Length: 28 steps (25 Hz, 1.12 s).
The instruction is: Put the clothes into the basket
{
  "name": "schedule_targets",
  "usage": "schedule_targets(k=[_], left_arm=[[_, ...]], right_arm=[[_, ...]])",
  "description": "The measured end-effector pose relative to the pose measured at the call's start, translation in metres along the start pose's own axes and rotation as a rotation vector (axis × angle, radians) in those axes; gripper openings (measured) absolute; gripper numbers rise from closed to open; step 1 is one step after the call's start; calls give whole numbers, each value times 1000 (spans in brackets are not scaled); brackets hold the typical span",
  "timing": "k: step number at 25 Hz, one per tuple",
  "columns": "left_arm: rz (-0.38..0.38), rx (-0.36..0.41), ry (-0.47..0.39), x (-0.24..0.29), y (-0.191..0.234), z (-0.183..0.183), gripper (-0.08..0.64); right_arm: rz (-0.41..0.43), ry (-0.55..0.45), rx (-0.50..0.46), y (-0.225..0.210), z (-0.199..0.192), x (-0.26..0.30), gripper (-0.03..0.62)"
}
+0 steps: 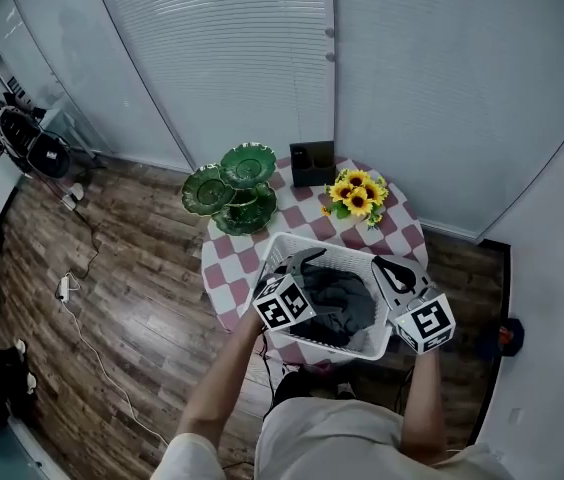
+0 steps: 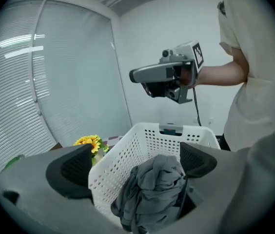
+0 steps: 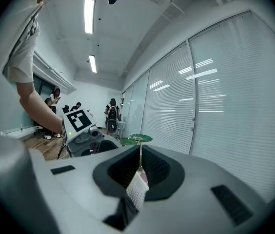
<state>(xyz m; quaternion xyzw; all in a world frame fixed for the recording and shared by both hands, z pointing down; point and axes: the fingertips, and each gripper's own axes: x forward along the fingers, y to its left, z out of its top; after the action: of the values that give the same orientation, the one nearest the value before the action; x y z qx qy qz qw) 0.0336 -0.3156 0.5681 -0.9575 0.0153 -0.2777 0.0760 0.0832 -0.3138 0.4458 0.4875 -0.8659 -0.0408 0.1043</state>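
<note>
At the bottom of the head view two bare forearms reach forward from the person's pale clothing, each hand tucked under its marker cube. The left gripper (image 1: 307, 271) is over the near left corner of the white basket (image 1: 332, 241) and the right gripper (image 1: 395, 266) is over its right side. The left gripper view shows its fingers spread wide and released, holding nothing. Low in the centre of that frame, between them, are a basket corner and the crumpled grey clothes (image 2: 154, 189), heaped inside the basket. Only that view shows the right gripper raised well above the basket's far rim, at upper centre. The right gripper view shows its fingers clenched to a thin slit with nothing in them, and a strip of perforated basket wall shows through below. From overhead, the basket fills the near half of the round checked counter (image 1: 230, 268) and reaches its near edge. Just past the basket's far rim stand tiered green plates (image 1: 232, 190) at centre left, sunflowers (image 1: 357, 194) at centre right and a dark box (image 1: 312, 163) behind, leaving little bare counter. The wood floor (image 1: 132, 298) lies open across the left of the frame, crossed by a white cable (image 1: 87, 343). White blinds (image 1: 232, 48) close off the top. Only the right gripper view shows people (image 3: 112, 114) far off at centre left.
</note>
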Motion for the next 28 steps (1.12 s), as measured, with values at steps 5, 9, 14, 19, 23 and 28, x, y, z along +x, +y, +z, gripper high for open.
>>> schedule_targets(k=[5, 9, 14, 19, 23, 28], left_arm=[[210, -198, -290, -48, 24, 49, 554], [447, -229, -402, -90, 34, 69, 552], [684, -266, -435, -119, 33, 69, 552], [809, -276, -393, -130, 15, 54, 552], [869, -298, -378, -137, 7, 48, 551], [917, -305, -382, -141, -3, 40, 439]], right_arm=[[-33, 18, 48, -7, -21, -14, 25], [-33, 18, 62, -6, -27, -22, 25], [-14, -27, 70, -2, -25, -28, 25], [5, -45, 72, 4, -29, -35, 25], [1, -76, 102, -1, -27, -40, 25], [28, -78, 89, 5, -31, -39, 25]])
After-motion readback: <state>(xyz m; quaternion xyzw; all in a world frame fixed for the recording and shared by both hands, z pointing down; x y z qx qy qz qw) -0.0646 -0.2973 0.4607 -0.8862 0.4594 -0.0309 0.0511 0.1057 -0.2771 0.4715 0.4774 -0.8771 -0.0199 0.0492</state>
